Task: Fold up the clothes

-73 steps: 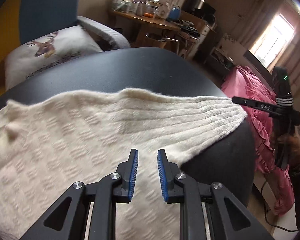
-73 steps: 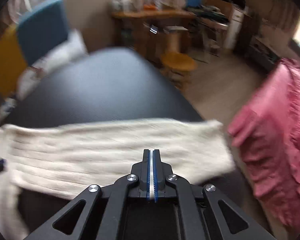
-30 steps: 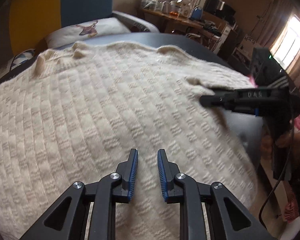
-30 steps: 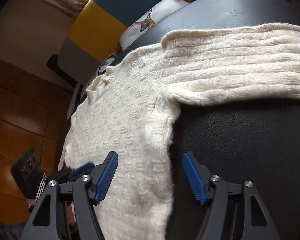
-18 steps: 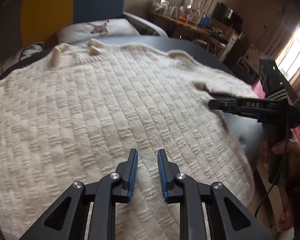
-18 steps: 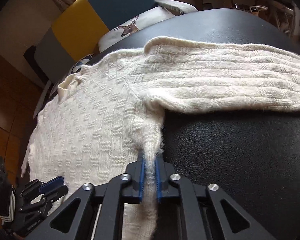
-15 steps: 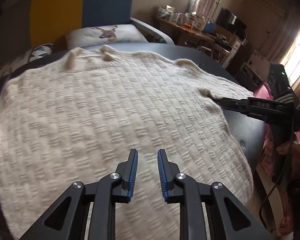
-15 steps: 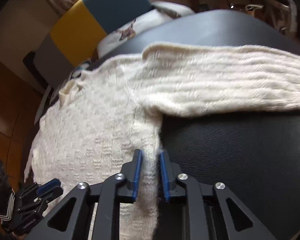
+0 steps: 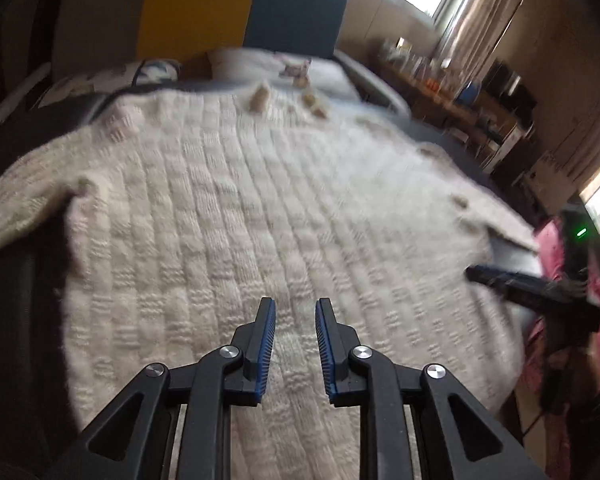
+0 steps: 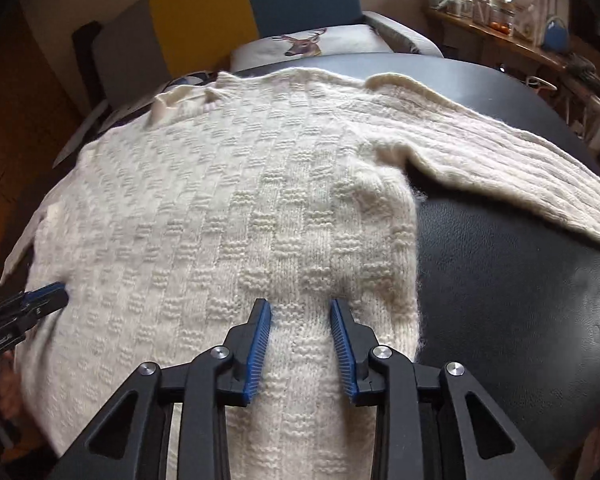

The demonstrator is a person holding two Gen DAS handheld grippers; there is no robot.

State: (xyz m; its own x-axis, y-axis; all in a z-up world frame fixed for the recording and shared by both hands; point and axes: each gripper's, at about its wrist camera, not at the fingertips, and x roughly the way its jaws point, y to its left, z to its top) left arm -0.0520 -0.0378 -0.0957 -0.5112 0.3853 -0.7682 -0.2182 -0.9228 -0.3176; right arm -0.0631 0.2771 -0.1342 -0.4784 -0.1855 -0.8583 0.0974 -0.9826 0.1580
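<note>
The cream knitted sweater [image 10: 228, 216] lies spread flat, front down or up I can't say, across the black padded counter [image 10: 512, 300], its right sleeve [image 10: 500, 160] stretched out sideways over the dark surface. Half a second ago the right tongs [image 10: 300, 344] were pinching the side seam just under that sleeve; their jaws have just been opening, and now they stand spread above the knit near its right edge with nothing caught between the blue pads. So the seam has been let go where it was tugged straight, and the body looks smooth enough to start folding. The left tongs [image 9: 295, 344] hang over the middle of the sweater, jaws a little apart and empty, as they were a second ago, though that view has swung and blurred. To my eye the flattening is done and no fold is made yet; the outstretched sleeve seems the likely next thing to bring in. Behind the counter stands a yellow-and-blue chair [image 10: 256, 4] with a deer cushion [image 10: 308, 44].
</note>
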